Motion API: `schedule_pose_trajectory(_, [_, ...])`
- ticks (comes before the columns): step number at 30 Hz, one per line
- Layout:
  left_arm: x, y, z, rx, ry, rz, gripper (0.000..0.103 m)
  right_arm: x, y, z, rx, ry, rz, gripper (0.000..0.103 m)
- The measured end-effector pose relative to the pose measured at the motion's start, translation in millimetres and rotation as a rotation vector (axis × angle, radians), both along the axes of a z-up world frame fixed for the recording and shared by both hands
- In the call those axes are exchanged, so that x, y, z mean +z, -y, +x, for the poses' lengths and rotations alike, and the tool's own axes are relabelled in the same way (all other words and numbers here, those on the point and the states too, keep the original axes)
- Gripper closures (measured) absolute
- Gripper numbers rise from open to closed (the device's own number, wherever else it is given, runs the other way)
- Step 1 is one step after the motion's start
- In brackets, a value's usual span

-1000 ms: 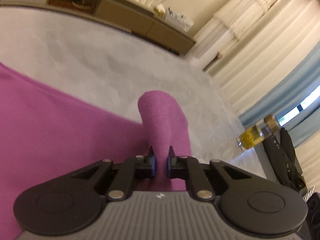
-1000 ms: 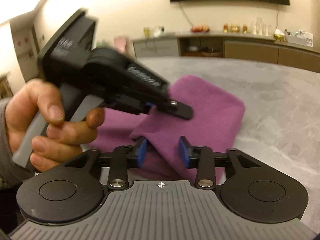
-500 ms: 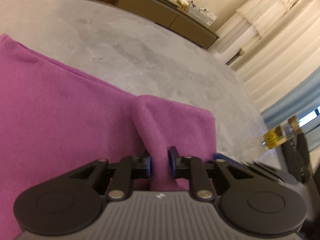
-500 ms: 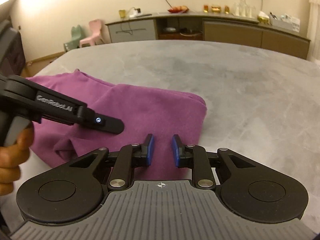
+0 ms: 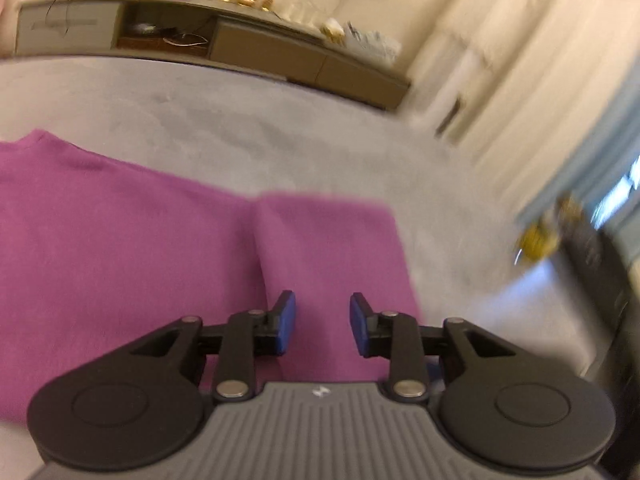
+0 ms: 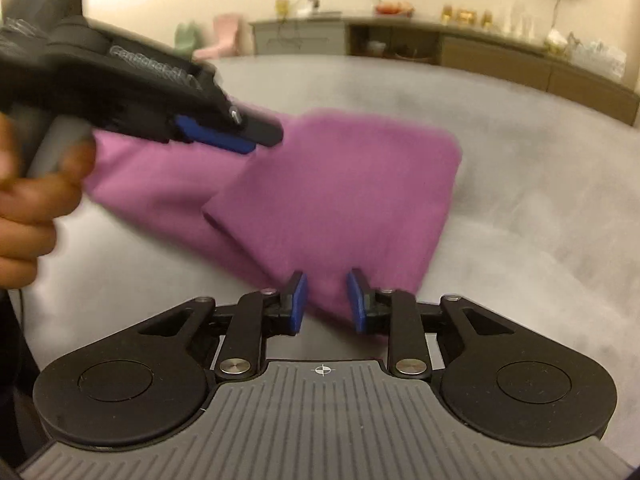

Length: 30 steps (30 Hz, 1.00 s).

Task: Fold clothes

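The purple garment is spread, partly folded, on the grey desk. Both tools, left tool and right tool, are seen opening, pads apart above the cloth.

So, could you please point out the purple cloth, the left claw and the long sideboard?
purple cloth (image 6: 344,184): right wrist view, middle of the folded upper layer.
left claw (image 6: 256,136): right wrist view, at the tips, beside the blue pad.
sideboard (image 5: 264,46): left wrist view, a brown door front.
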<state>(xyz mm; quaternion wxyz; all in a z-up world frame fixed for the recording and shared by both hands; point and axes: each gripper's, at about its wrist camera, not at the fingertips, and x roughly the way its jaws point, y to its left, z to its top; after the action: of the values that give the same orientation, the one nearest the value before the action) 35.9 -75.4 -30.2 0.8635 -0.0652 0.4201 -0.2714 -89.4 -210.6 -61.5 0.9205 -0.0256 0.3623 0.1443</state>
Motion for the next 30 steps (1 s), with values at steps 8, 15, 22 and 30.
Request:
schedule_pose_trajectory(8, [-18, 4, -2, -0.005, 0.018, 0.055, 0.075, 13, 47, 31, -0.222, -0.02, 0.171, 0.053])
schedule_pose_trajectory(15, [-19, 10, -1, -0.014, -0.018, -0.011, 0.079, 0, 65, 37, -0.25, -0.078, 0.323, 0.095])
schedule_pose_trajectory(22, [-9, 39, -1, -0.037, -0.007, -0.032, 0.078, 14, 72, 34, -0.271, -0.068, 0.103, 0.093])
schedule_pose_trajectory(30, [-1, -78, 6, 0.244, -0.042, -0.084, 0.073, 32, 36, 17, -0.199, -0.033, 0.027, 0.083])
